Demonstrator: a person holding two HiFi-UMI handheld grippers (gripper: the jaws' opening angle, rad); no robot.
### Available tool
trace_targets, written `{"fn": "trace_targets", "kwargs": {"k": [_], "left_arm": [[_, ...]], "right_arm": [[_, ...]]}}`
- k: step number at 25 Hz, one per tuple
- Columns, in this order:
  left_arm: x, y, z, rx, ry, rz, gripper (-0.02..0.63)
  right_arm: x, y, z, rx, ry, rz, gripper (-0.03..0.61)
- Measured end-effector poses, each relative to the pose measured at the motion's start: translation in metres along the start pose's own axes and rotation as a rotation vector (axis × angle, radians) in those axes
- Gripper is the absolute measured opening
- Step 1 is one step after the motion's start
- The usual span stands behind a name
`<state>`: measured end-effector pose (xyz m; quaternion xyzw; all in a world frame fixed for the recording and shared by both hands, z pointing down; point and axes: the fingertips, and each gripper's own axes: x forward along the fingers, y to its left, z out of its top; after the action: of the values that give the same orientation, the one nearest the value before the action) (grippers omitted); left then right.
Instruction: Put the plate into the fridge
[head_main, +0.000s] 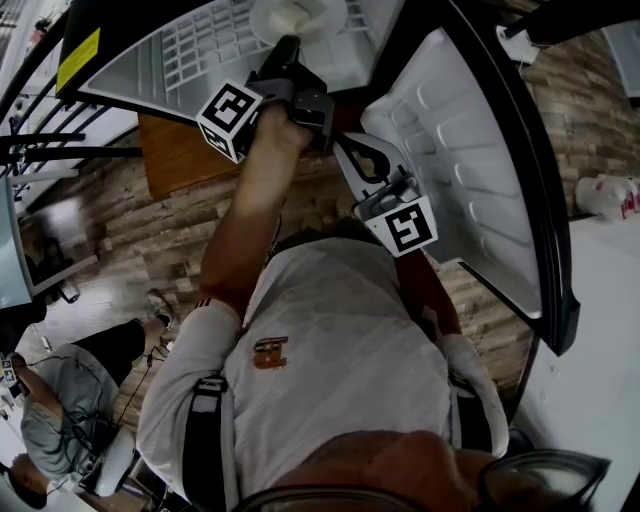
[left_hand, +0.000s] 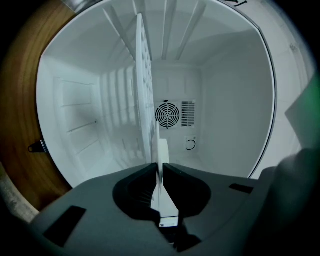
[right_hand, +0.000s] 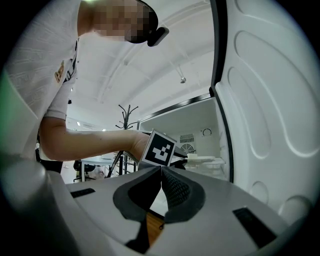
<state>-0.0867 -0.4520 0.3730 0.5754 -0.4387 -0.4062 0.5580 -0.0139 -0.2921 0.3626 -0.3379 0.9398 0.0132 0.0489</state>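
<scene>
The white plate (head_main: 297, 18) is inside the open fridge, just over the white wire shelf (head_main: 200, 45). My left gripper (head_main: 284, 50) is shut on its near rim. In the left gripper view the plate (left_hand: 163, 150) is edge-on, a thin white strip pinched between the dark jaws of my left gripper (left_hand: 159, 167), beside the shelf (left_hand: 144, 90). The right gripper (head_main: 347, 148) hangs lower, next to the fridge door, shut and empty. In the right gripper view its jaws (right_hand: 161, 169) meet with nothing between them, and the plate (right_hand: 201, 159) shows beyond the left gripper's marker cube (right_hand: 160, 148).
The fridge door (head_main: 470, 150) stands open on the right, its white inner liner close to the right gripper. The fridge back wall has a round fan grille (left_hand: 167, 114). A wooden cabinet (head_main: 180, 155) sits left of the fridge. Another person (head_main: 60, 400) sits at the lower left.
</scene>
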Motion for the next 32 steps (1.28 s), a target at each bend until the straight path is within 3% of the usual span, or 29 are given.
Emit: {"fn": "trace_targets", "kwargs": {"k": [2,9,18,23,27,32], "left_arm": [[0.001,0.000,0.000,0.006,0.003,-0.007,0.036],[-0.001,-0.012,-0.006,0.043,0.051,-0.075,0.149],[-0.031,-0.011,-0.017,0.284,0.125,-0.132,0.164],[-0.054,-0.019,-0.027,0.343,0.160,-0.202,0.164],[-0.075,-0.021,-0.024,0.549,0.170,-0.221,0.162],[-0.101,-0.047,-0.024,0.793,0.150,-0.321,0.087]], "right_arm": [[0.001,0.000,0.000,-0.002,0.001,0.003,0.032],[0.001,0.003,-0.002,0.004,0.010,0.018,0.033],[0.000,-0.004,-0.002,-0.002,0.023,0.004,0.032],[0.001,-0.005,-0.001,-0.009,0.048,0.008,0.032],[0.005,-0.002,0.005,-0.007,0.048,0.021,0.034],[0.010,0.003,0.018,0.023,0.015,0.041,0.034]]}}
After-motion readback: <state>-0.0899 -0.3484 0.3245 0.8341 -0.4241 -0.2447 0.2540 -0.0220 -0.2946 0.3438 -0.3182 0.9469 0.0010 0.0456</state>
